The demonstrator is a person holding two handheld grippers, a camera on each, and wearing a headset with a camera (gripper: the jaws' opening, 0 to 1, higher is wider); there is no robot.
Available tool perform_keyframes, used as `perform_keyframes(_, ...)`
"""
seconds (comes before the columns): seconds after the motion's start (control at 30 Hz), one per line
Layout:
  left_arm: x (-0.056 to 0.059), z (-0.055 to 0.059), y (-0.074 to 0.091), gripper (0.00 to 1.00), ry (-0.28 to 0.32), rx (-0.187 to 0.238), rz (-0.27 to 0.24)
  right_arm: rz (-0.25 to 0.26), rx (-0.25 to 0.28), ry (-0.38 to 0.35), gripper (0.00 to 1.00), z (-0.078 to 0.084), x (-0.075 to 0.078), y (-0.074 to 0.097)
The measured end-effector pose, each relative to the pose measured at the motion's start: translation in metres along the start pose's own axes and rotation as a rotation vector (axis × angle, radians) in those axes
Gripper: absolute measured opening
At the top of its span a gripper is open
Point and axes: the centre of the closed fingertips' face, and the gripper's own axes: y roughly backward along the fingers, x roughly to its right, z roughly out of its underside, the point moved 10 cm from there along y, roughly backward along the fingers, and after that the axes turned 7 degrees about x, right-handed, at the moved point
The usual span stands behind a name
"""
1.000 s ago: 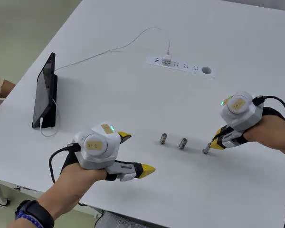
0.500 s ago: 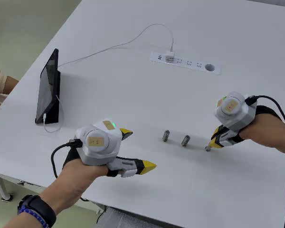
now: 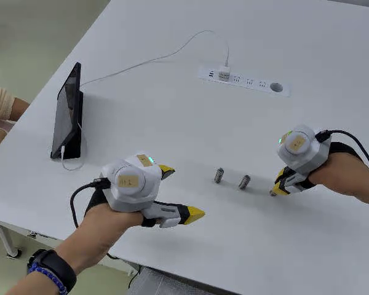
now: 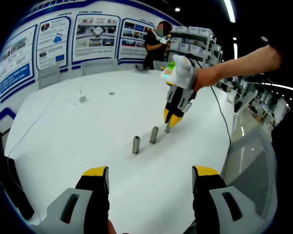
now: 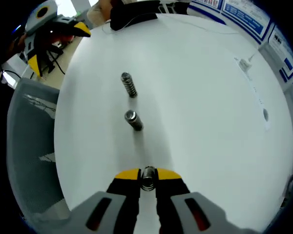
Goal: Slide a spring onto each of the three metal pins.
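Note:
Two metal pins with springs on them stand upright on the white table: one (image 3: 219,175) (image 4: 136,145) (image 5: 129,84) and another (image 3: 244,181) (image 4: 154,134) (image 5: 133,120) to its right. My right gripper (image 3: 275,191) (image 5: 148,179) points down at the table just right of them, shut on a spring (image 5: 148,178) that sits on the third pin (image 3: 272,193) (image 4: 167,129). My left gripper (image 3: 179,194) (image 4: 149,179) hovers open near the table's front edge, left of the pins, with nothing between its yellow-tipped fingers.
A tablet on a stand (image 3: 68,112) sits at the left edge, its cable running to a white power strip (image 3: 245,81) at the back. A person's arm (image 3: 1,106) rests at the far left. A grey chair back (image 5: 31,146) is beside the table.
The head camera has shifted a little. My right gripper has lowered slightly over the third pin; the left gripper stays where it was.

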Motion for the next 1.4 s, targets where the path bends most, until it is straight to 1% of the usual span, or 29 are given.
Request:
perform_keyframes(0.4, 0.001, 0.000, 0.000, 0.70, 0.002, -0.003, -0.004, -0.005, -0.002, -0.012, 0.13, 0.007, 0.001, -0.014)
perform_keyframes(0.6, 0.000, 0.000, -0.001, 0.70, -0.001, -0.005, -0.003, -0.013, 0.006, -0.026, 0.14, 0.007, 0.001, -0.012)
perform_keyframes(0.67, 0.000, -0.001, -0.001, 0.70, -0.001, -0.004, -0.002, -0.019, 0.013, -0.017, 0.17, 0.007, 0.000, -0.011)
perform_keyframes(0.8, 0.001, -0.002, -0.001, 0.70, -0.003, -0.003, 0.000, -0.010, 0.020, -0.015, 0.22, 0.008, -0.001, -0.005)
perform_keyframes(0.9, 0.002, -0.003, -0.003, 0.70, -0.006, -0.003, 0.004, 0.000, 0.036, -0.022, 0.25, 0.010, -0.002, 0.001)
perform_keyframes(0.97, 0.003, -0.002, -0.004, 0.70, -0.007, -0.003, 0.008, 0.003, 0.048, -0.031, 0.30, 0.012, -0.003, 0.006)
perform_keyframes(1.03, 0.004, -0.003, -0.005, 0.70, -0.010, -0.004, 0.013, 0.019, 0.062, -0.046, 0.31, 0.014, -0.004, 0.010)
perform_keyframes(1.1, 0.005, -0.003, -0.006, 0.70, -0.011, -0.005, 0.017, 0.026, 0.089, -0.072, 0.31, 0.018, -0.006, 0.013)
perform_keyframes(1.17, 0.006, -0.003, -0.006, 0.70, -0.011, -0.004, 0.019, 0.036, 0.123, -0.127, 0.32, 0.021, -0.008, 0.016)
perform_keyframes(1.27, 0.008, -0.004, -0.006, 0.70, -0.009, 0.000, 0.022, 0.048, 0.156, -0.178, 0.34, 0.028, -0.010, 0.018)
perform_keyframes(1.4, 0.008, -0.005, -0.006, 0.70, -0.011, 0.001, 0.022, 0.067, 0.198, -0.214, 0.36, 0.035, -0.016, 0.022)
